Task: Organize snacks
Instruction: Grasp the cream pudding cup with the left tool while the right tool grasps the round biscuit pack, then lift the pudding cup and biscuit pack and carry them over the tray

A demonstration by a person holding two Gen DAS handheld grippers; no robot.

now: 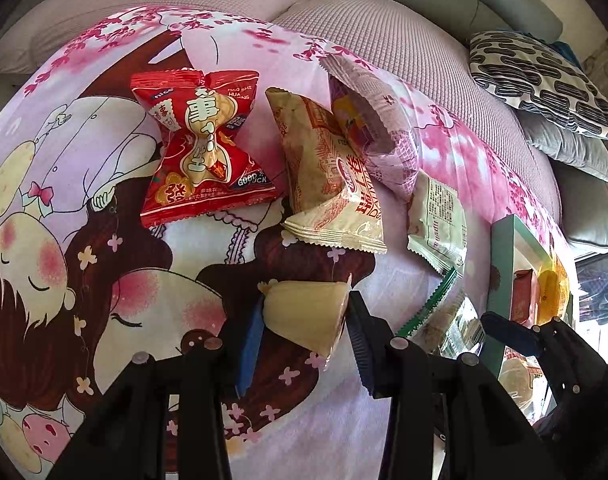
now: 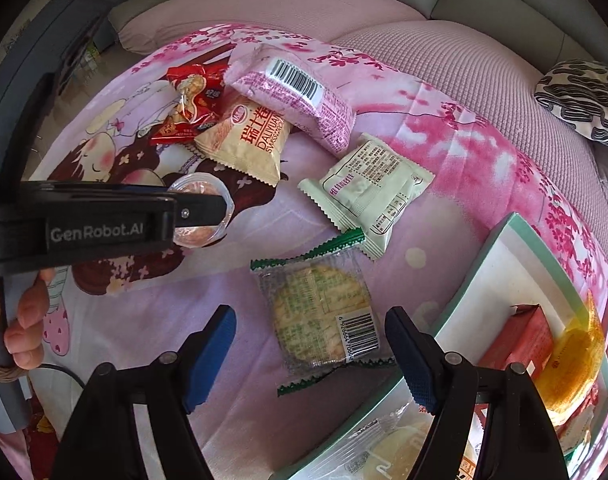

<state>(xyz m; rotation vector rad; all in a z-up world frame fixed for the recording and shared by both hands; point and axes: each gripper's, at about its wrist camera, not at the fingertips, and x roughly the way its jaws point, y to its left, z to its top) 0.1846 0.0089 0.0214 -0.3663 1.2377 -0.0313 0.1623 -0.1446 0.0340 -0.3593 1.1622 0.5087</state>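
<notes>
My left gripper (image 1: 306,307) is shut on a small pale-yellow jelly cup (image 1: 304,316), held sideways above the cartoon-print cloth (image 1: 104,240). The right wrist view shows that cup (image 2: 198,187) in the left gripper at mid left. My right gripper (image 2: 309,324) stands open over a clear cracker packet (image 2: 323,312) with green edges, which lies flat between its blue pads (image 2: 214,356) without touching them. Farther back lie a red packet (image 1: 202,144), a beige roll packet (image 1: 327,184), a pink packet (image 1: 371,132) and a pale green packet (image 2: 363,188).
A mint-rimmed white box (image 2: 483,264) at the right holds a red carton (image 2: 519,340), a yellow-orange packet (image 2: 571,360) and a clear-wrapped snack (image 2: 383,452). Pink sofa cushions (image 1: 403,40) and a patterned pillow (image 1: 543,80) lie behind. A person's fingers (image 2: 24,320) grip the left handle.
</notes>
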